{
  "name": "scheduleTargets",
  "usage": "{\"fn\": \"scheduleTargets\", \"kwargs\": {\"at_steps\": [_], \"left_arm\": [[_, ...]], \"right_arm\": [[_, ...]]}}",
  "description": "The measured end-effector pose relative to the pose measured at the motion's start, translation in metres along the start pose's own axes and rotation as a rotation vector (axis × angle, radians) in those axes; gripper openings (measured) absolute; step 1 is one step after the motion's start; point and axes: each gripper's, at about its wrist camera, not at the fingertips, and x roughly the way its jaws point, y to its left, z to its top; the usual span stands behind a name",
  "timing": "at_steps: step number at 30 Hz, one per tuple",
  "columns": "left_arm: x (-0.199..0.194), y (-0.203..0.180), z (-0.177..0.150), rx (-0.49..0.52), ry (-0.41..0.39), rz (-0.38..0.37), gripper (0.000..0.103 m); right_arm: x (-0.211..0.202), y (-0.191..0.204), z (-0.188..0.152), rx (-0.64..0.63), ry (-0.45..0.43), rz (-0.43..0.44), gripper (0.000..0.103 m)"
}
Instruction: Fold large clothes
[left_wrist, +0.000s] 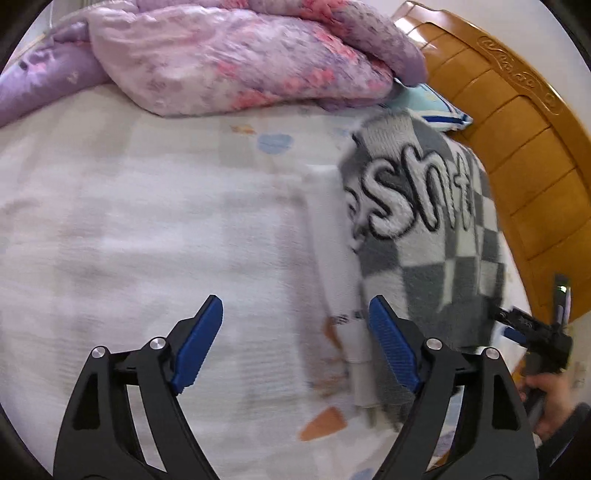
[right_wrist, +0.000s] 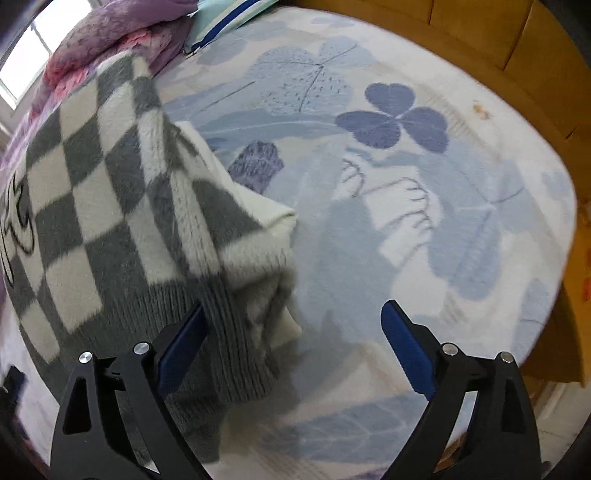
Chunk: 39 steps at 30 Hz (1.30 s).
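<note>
A grey and white checkered fuzzy sweater (left_wrist: 436, 236) with white lettering lies folded on the bed, right of my left gripper (left_wrist: 295, 321). The left gripper is open and empty above the sheet; its right finger (left_wrist: 391, 343) is at the sweater's near edge. In the right wrist view the sweater (right_wrist: 110, 206) fills the left side, its grey ribbed hem (right_wrist: 229, 332) bunched at the near corner. My right gripper (right_wrist: 291, 332) is open; its left finger (right_wrist: 181, 347) lies against the hem and nothing is clamped. The right gripper also shows in the left wrist view (left_wrist: 532, 332), hand-held.
A pink and purple quilt (left_wrist: 251, 55) is heaped at the far side of the bed. A light blue pillow (left_wrist: 439, 107) lies beside it. The wooden headboard (left_wrist: 517, 129) runs along the right. The bedsheet (right_wrist: 406, 184) has a blue clover print.
</note>
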Motion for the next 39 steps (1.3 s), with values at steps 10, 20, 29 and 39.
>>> {"fn": "scheduleTargets", "kwargs": {"at_steps": [10,20,29,39], "left_arm": [[-0.088,0.025,0.008,0.059,-0.095,0.046,0.088],[-0.282,0.066,-0.023,0.193,-0.247,0.02,0.091],[-0.494,0.115,-0.081,0.262,-0.333,0.012,0.097],[-0.641,0.123,-0.125,0.327,-0.402,0.036,0.098]], "right_arm": [[-0.13,0.096,-0.069,-0.142,-0.185,0.145,0.089],[-0.299,0.168,-0.185,-0.154,-0.288,0.24,0.09],[-0.484,0.232,-0.322,-0.19,-0.412,0.267,0.095],[-0.601,0.298,-0.393,-0.349,-0.488,0.251,0.095]]}}
